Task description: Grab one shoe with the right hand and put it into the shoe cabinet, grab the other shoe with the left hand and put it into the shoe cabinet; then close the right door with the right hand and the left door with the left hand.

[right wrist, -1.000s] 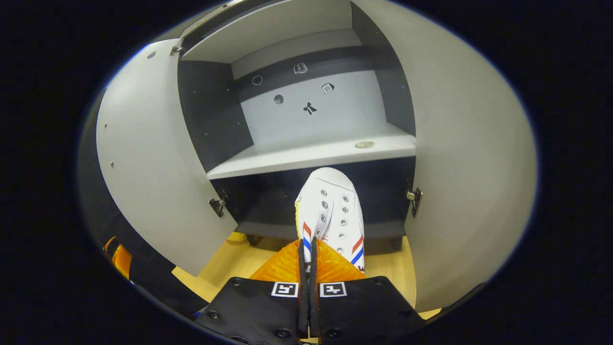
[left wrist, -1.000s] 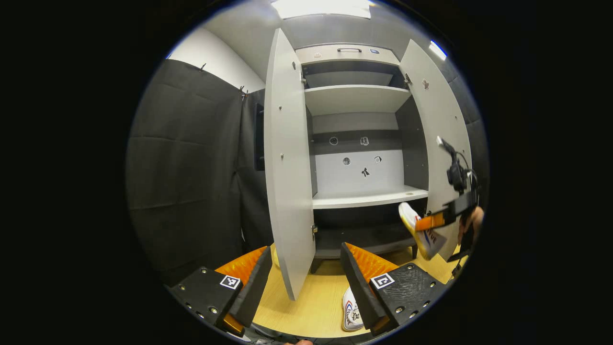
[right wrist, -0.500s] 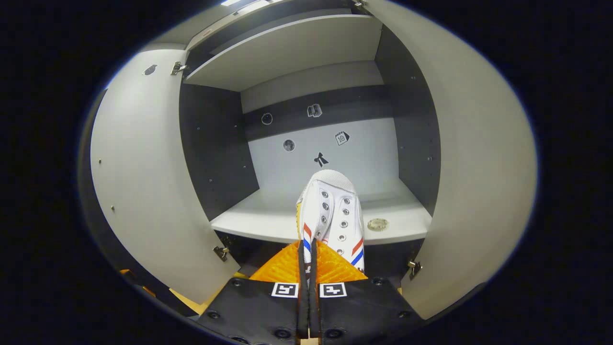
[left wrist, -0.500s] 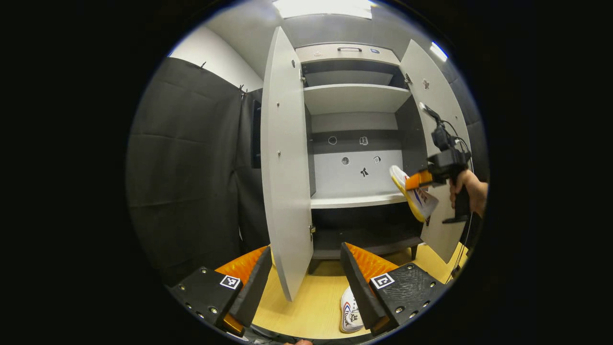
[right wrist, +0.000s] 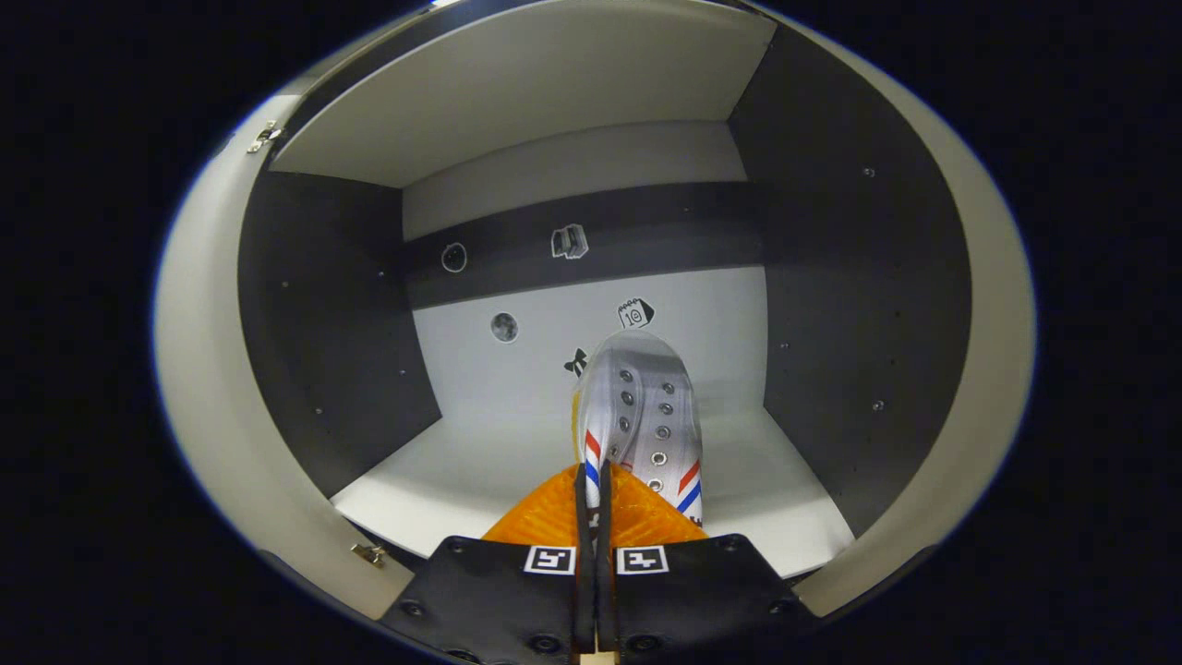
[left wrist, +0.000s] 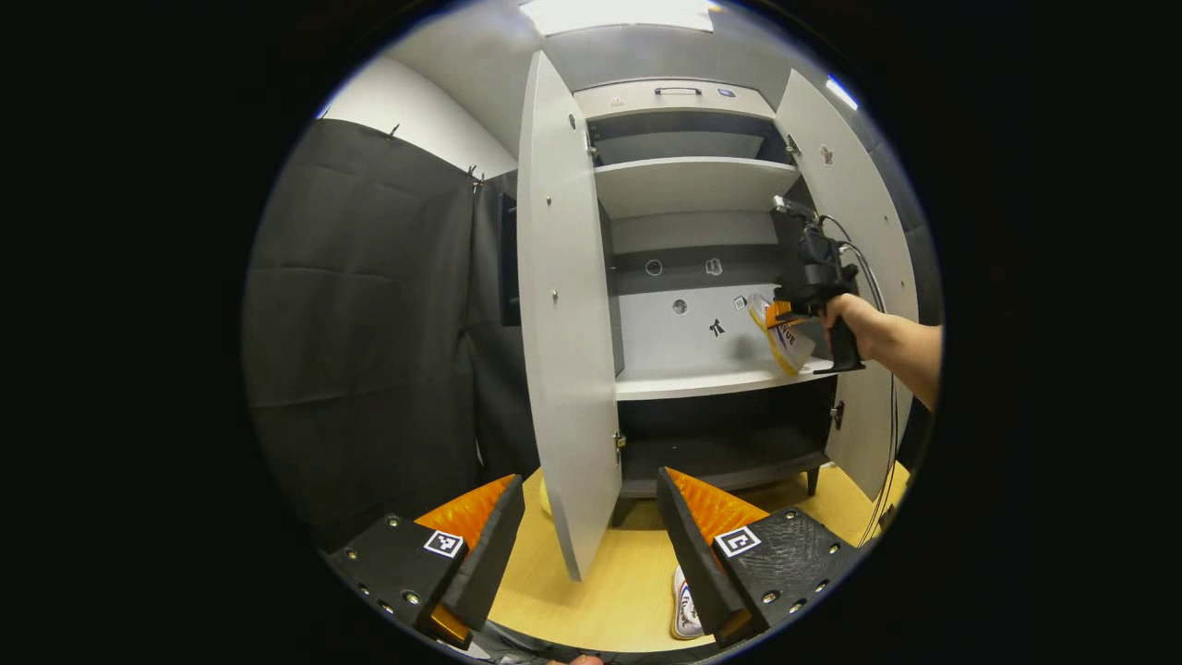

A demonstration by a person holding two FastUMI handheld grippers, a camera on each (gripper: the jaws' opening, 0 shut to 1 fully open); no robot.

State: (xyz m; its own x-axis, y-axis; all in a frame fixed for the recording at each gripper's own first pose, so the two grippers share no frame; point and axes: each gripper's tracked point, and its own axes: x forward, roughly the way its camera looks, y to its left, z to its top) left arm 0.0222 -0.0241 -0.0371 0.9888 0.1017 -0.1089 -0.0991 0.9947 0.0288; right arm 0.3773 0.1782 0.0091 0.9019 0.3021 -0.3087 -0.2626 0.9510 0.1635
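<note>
In the right gripper view my right gripper [right wrist: 593, 499] is shut on a white shoe [right wrist: 642, 416] with red and blue stripes, toe pointing into the cabinet above its middle shelf [right wrist: 480, 471]. The left gripper view shows that same shoe [left wrist: 785, 337] held by the right gripper [left wrist: 783, 319] over the middle shelf [left wrist: 702, 379], with a hand on the handle. My left gripper [left wrist: 586, 545] stands open low over the wooden floor. The second white shoe [left wrist: 685, 610] lies on the floor beside its right finger. Both doors stand open: left door [left wrist: 563, 314], right door [left wrist: 863, 277].
The grey shoe cabinet [left wrist: 693, 185] has an upper shelf, a middle shelf and a dark bottom compartment [left wrist: 720, 443]. Small stickers dot its back wall [right wrist: 554, 305]. Black cloth wall [left wrist: 360, 323] hangs to the left. A cable [left wrist: 891, 434] hangs from the right gripper.
The right gripper has lifted the shoe from below the middle shelf up and forward into the middle compartment. The left gripper has barely moved.
</note>
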